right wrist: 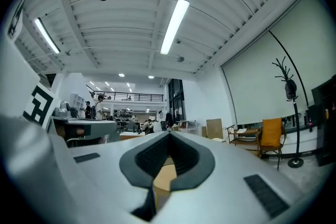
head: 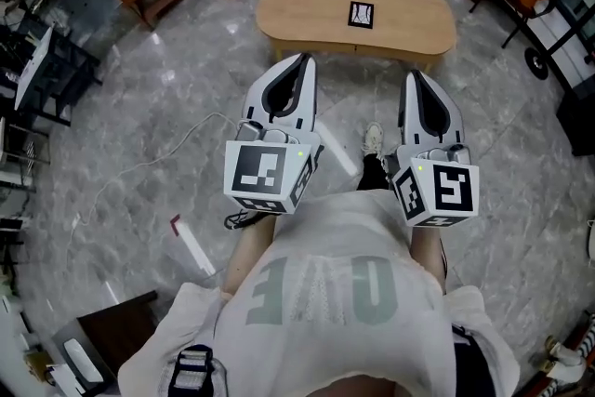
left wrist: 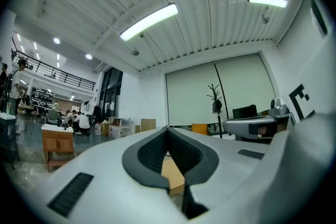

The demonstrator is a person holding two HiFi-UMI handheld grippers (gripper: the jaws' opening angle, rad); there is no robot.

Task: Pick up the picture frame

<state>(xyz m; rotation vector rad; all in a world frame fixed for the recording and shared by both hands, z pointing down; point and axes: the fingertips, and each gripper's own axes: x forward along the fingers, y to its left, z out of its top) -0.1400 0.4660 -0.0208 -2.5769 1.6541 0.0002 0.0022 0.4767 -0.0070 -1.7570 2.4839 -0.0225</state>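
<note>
Judging from how things lie, the pick-up has not begun: nothing is held and nothing on the table has been touched.

The left gripper (head: 302, 59) is held level in front of the person's chest. Its 2 jaws are closed tip to tip with nothing between them. Its own view shows only a sliver of tan tabletop through the hollow behind the tips. It points toward the near-left edge of the low oval wooden table (head: 297, 14), with bare marble floor between.

The picture frame (head: 361, 15), small and dark-edged, sits alone on that table, a little right of the tabletop's middle and in from every edge. I cannot tell from the head view whether it stands propped or lies flat. Neither gripper view shows it.

The right gripper (head: 412, 74) is likewise closed and empty, its tips meeting. It points toward the near-right edge of the table and stops short of it. It looks like the nearer of the 2 to the frame.

So the whole task appears to remain: closing the gap to the table, opening 1 pair of jaws, setting them on an edge of the frame, gripping and lifting. If the frame is propped up, a careless approach could tip it over.
</note>
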